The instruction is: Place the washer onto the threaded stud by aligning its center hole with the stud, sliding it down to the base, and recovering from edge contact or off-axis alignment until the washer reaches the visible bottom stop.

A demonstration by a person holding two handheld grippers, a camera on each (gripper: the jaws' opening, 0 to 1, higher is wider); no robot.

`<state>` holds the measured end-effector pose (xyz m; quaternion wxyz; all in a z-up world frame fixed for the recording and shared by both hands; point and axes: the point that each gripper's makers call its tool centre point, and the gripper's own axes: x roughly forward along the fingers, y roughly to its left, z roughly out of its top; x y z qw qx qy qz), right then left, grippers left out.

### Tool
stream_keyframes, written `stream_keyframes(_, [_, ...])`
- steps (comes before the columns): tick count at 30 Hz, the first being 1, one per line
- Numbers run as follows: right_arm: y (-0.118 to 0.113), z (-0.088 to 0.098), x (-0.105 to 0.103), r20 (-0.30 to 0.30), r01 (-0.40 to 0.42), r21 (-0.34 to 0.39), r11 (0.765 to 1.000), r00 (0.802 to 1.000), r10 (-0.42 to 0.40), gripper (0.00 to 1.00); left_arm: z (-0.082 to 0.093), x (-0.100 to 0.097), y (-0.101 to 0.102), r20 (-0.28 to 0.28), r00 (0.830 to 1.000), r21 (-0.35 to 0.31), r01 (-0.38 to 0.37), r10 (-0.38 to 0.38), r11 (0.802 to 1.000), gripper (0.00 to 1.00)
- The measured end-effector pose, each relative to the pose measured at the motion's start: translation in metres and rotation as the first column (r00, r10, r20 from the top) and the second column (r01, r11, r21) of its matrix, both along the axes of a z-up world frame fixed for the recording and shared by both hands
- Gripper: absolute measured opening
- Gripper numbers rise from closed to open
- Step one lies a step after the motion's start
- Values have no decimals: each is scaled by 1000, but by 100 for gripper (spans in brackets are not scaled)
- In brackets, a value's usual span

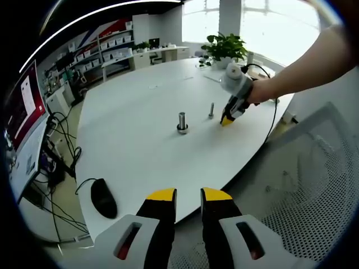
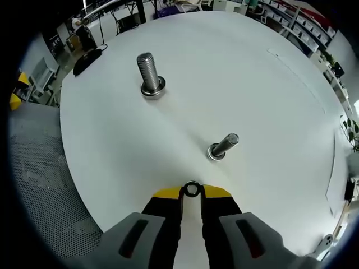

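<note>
Two yellow-tipped jaws of the left gripper [image 1: 188, 196] at the bottom centre of the left gripper view, held a little apart with nothing between them, hanging past the near edge of the white table [image 1: 134, 145]. Large threaded stud [image 1: 182, 122] upright at mid-frame on the table, a smaller stud [image 1: 211, 110] just to its right and slightly higher. Right gripper [image 1: 227, 120] in the upper right, held by a person's hand [image 1: 259, 92], tips down at the tabletop just right of the smaller stud. Black mouse [image 1: 104, 197] at lower left near the table edge, potted plant [image 1: 225, 47] at the top

Closed on the washer [image 2: 192, 189] at the bottom centre of the right gripper view: both right gripper [image 2: 192, 193] tips pinching the small ring edge-on, over the bare tabletop [image 2: 269, 101]. Smaller stud [image 2: 223, 147] just above and right of the washer, apart from it, appearing to lean to the upper right. Large stud [image 2: 149, 73] in the upper left, well apart
</note>
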<state>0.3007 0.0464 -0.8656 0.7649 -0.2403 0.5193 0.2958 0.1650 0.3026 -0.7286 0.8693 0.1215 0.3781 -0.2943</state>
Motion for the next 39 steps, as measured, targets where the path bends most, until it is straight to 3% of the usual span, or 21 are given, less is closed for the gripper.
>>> stream_keyframes(4, [3,0,-5,-28,51,39,998,998,-50,14,-1,-1,0,-5,1000,5,3,-3,1000,15])
stream_keyframes(14, [-2,18,15,26,81,65,995,996,-83,14,-1,-1,-1,-7,1000,4,7,-7,1000,15])
stream_keyframes(22, [0,36,24,60,76,77,994,995,-81,14,-2,-1,-1,-9,1000,5,10,-10,1000,15])
stream_keyframes(25, [2,39,21,47,71,76,995,996,-75,14,-2,-2,-1,-10,1000,4,12,-12,1000,15])
stream_keyframes(34, [1,56,29,112,30,39,999,993,-35,14,-2,-2,-2,-11,1000,2,19,-19,1000,15])
stream_keyframes(39, [4,61,33,135,31,54,998,990,-38,14,-1,-2,-3,-10,1000,-1,20,-20,1000,15])
